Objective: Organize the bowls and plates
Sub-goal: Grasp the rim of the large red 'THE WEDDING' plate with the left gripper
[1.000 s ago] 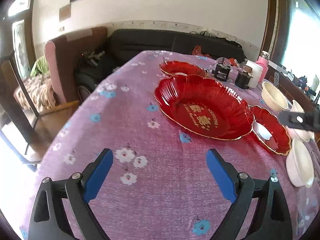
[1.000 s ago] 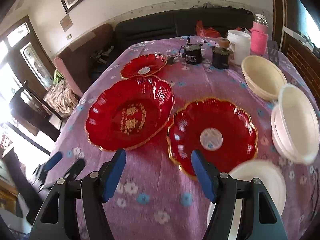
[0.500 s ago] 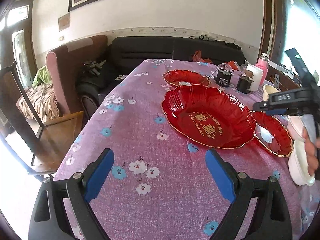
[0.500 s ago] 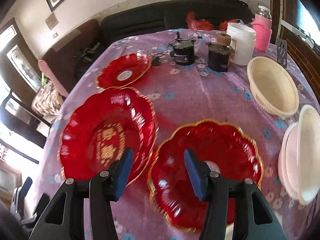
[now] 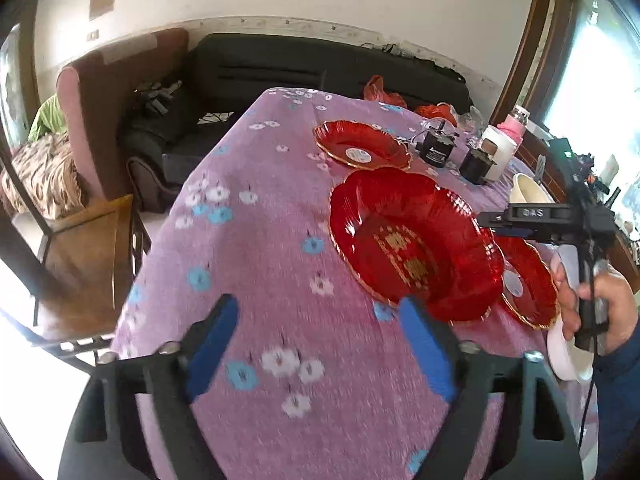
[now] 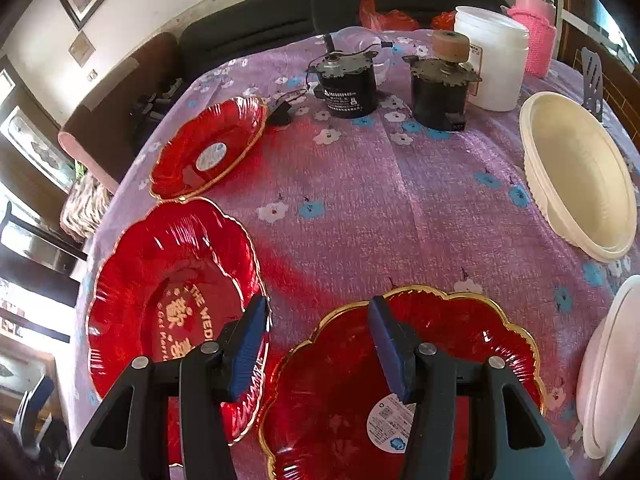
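Note:
A large red plate with gold lettering [image 5: 412, 240] [image 6: 168, 300] lies mid-table. A small gold-rimmed red plate [image 6: 400, 380] [image 5: 528, 284] sits to its right, and another small red plate [image 6: 208, 148] lies farther back. My right gripper [image 6: 318, 308] hovers low where the two nearer plates meet. Its jaws are closing, one finger over each rim, with cloth between them and no pad pressing. A hand [image 5: 592, 304] holds it. My left gripper [image 5: 316, 312] is over bare purple cloth by the large plate's near rim, jaws closing on nothing.
A cream bowl [image 6: 580, 176] and stacked white bowls [image 6: 608, 368] sit at the right edge. Two black motors [image 6: 348, 84] [image 6: 440, 88], a white jar [image 6: 496, 60] and a pink bottle [image 6: 536, 20] stand at the back. A wooden chair [image 5: 88, 248] is left of the table.
The right gripper came forward and down from the near table edge to the gap between the two plates, jaws narrowing. The left gripper's jaws narrowed and it shifted a little.

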Available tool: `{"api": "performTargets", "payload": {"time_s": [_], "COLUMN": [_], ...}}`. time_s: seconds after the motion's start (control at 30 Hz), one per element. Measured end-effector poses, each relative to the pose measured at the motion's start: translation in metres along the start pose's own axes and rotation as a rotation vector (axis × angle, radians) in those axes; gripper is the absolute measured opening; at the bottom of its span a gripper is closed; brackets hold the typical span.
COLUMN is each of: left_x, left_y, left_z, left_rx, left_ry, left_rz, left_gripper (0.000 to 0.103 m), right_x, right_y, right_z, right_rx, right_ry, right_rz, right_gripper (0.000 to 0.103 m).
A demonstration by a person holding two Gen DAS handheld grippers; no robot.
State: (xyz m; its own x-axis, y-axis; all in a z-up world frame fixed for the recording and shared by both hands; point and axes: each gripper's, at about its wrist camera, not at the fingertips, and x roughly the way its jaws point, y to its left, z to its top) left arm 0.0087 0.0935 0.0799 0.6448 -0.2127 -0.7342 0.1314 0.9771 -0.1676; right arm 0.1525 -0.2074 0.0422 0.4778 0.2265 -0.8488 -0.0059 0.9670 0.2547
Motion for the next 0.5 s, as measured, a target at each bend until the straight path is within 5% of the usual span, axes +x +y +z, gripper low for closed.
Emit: {"api": "performTargets", "payload": {"time_s": [0.07, 0.13, 0.23, 0.5], "left_x": [0.011, 0.028, 0.060, 0.117], "left_y": [-0.001, -0.004, -0.007, -0.006], "left_z": [0.011, 0.021, 0.033, 0.042], "left_rx": [-0.009, -0.024, -0.056, -0.109], "left_ry": [0.029, 0.068, 0.136, 0.215], "left_rz": [-0.037, -0.089, -0.118, -0.153], "left_gripper": [0.067, 0.046, 0.033, 0.025], "right_x": [0.000, 0.001, 0.000, 0.009], "right_y": [0.001, 0.001, 0.003, 0.010], "right_z": [0.001, 0.000, 0.001, -0.004], "right_rx": [-0.002, 0.001, -0.012, -0.023], "right_ry": [0.001, 0.006, 0.004, 0.031], "right_rz": [0.014, 0.027, 0.042, 0.072], "right_gripper": [0.054, 0.052, 0.039, 0.021]}}
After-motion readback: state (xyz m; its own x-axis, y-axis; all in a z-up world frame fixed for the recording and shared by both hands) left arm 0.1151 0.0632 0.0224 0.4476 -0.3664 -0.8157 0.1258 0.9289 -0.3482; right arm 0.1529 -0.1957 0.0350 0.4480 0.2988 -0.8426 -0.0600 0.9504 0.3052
